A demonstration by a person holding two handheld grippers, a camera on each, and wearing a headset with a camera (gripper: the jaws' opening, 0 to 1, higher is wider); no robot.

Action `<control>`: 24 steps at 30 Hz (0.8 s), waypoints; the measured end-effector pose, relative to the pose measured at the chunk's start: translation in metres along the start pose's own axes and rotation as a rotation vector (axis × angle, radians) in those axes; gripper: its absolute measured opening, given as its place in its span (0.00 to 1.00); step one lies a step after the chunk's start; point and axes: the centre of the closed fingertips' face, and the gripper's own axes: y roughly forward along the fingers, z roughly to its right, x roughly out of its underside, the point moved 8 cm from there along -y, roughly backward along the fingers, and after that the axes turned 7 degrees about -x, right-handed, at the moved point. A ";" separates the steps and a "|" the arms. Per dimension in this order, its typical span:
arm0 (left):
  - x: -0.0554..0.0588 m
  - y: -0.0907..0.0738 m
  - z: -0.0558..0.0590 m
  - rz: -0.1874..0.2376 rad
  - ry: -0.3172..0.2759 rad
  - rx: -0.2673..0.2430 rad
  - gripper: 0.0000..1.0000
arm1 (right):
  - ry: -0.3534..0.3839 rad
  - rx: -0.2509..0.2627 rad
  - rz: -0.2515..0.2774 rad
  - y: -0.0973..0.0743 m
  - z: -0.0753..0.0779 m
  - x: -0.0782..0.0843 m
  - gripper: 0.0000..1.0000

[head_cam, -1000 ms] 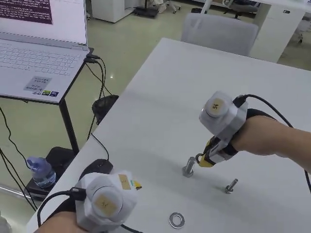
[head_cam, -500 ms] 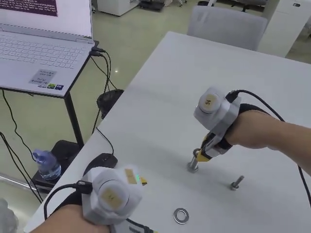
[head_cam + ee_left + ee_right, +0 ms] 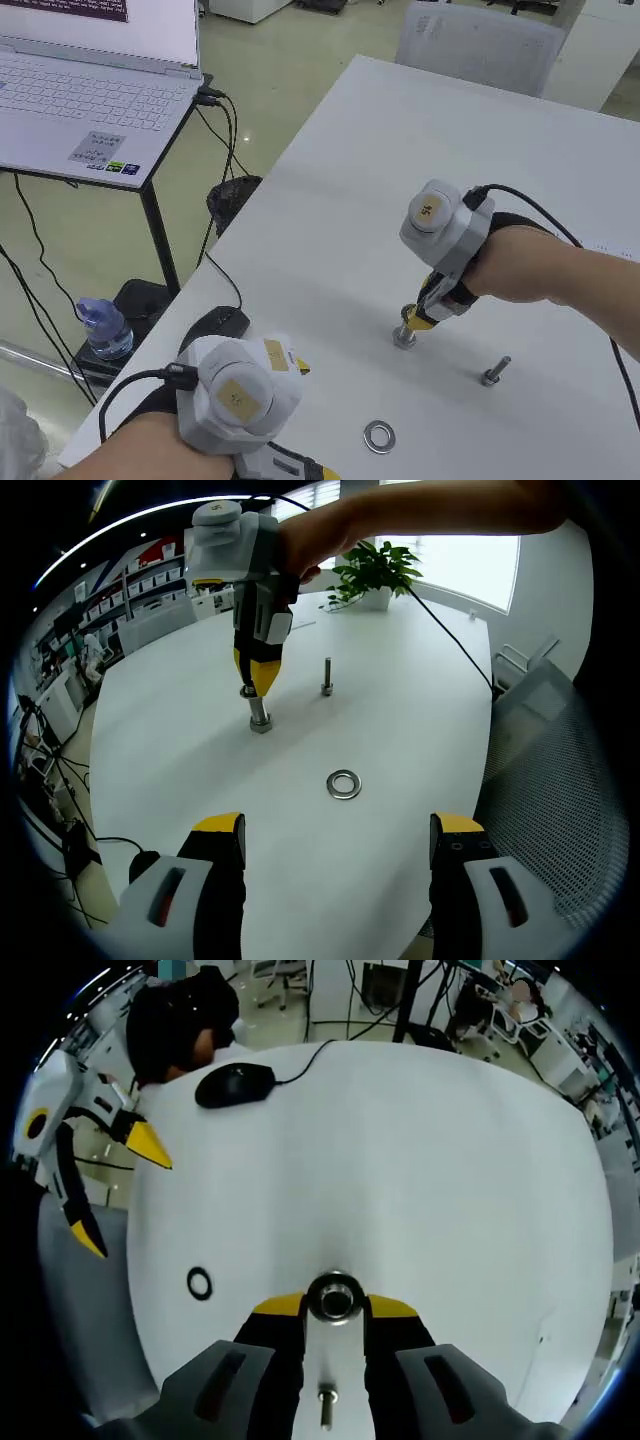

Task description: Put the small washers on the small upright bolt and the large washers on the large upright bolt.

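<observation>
- Two yellow stickers catch our eye, one atop the right gripper (image 3: 422, 321) and one atop the left gripper (image 3: 338, 828). The marks printed on them are too small for us to read.
- Beside the counter (image 3: 330, 150), an open laptop (image 3: 90, 90) carries small stickers on its palm rest and lines of text on its screen, none of it legible to us.
- We take the large bolt (image 3: 405, 336) as our landmark; it stands upright on the counter.
- We see the right gripper tilted down over the large bolt. Its fingers (image 3: 281, 1306) are clamped on the held washer (image 3: 334, 1298), with one yellow tip against each side of the ring.
- The held washer sits right at the top of the large bolt. We cannot tell whether the bolt's tip is through the ring.
- The small bolt (image 3: 493, 372) stands near the large bolt but apart from it, on the side of the person's right arm.
- The loose washer (image 3: 379, 437) lies flat on the counter, nearer to us than the large bolt and well clear of both pairs of fingers.
- The left gripper hovers on our side of the large bolt, its fingers wide apart with nothing between them. The loose washer lies between them and the large bolt.
- A black mouse (image 3: 214, 326) rests at the counter's edge, left of the large bolt.
</observation>
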 end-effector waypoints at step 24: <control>0.001 0.005 -0.001 -0.013 0.001 0.009 0.74 | 0.037 -0.020 -0.022 0.030 0.012 0.007 0.22</control>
